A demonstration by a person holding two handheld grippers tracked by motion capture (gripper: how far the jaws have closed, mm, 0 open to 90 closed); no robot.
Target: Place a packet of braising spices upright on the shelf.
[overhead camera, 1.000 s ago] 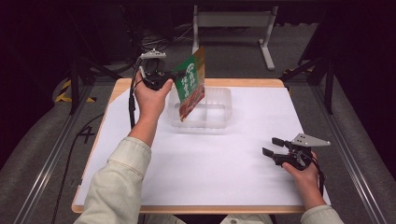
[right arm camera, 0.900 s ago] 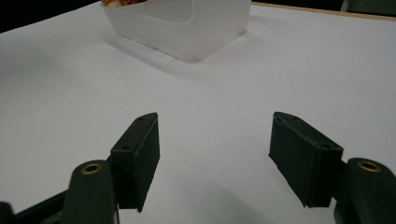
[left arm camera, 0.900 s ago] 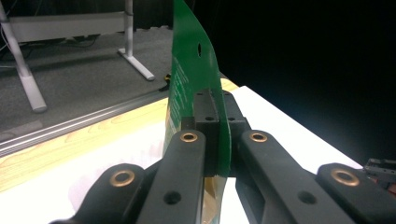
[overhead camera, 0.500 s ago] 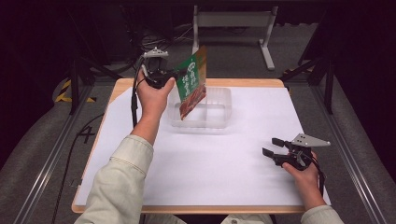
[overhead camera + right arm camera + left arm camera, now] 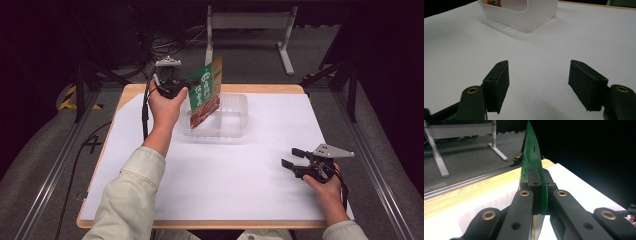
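Seen from the high view, the left gripper (image 5: pixel 182 86) is raised over the far left part of the white-covered wooden bench (image 5: pixel 220 190), at about 11 o'clock from the bench's middle. Its jaws are pressed together on the left edge of a flat green and orange printed snack pouch with a picture of reddish food at its lower end (image 5: pixel 205 94). The pouch hangs upright, tilted a little, and its lower end dips into the clear rectangular plastic tub (image 5: pixel 235 117) that stands at 12 o'clock on the bench; whether it touches the tub's floor cannot be told.

In the left gripper view the snack pouch (image 5: pixel 532 172) shows edge-on as a thin green sheet. It is pinched between the two black jaw pads of the left gripper (image 5: pixel 537 190) and rises well past their tips toward 12 o'clock, with a small hole near its top.

The right gripper (image 5: pixel 295 160) rests low at about 4 o'clock on the bench, well apart from the tub, held in the person's right hand (image 5: pixel 327 192). In the right gripper view its jaws stand wide apart with nothing but white bench cover between them, and the right gripper (image 5: pixel 537 80) points toward the plastic tub (image 5: pixel 524 15) at 11 o'clock in that view.
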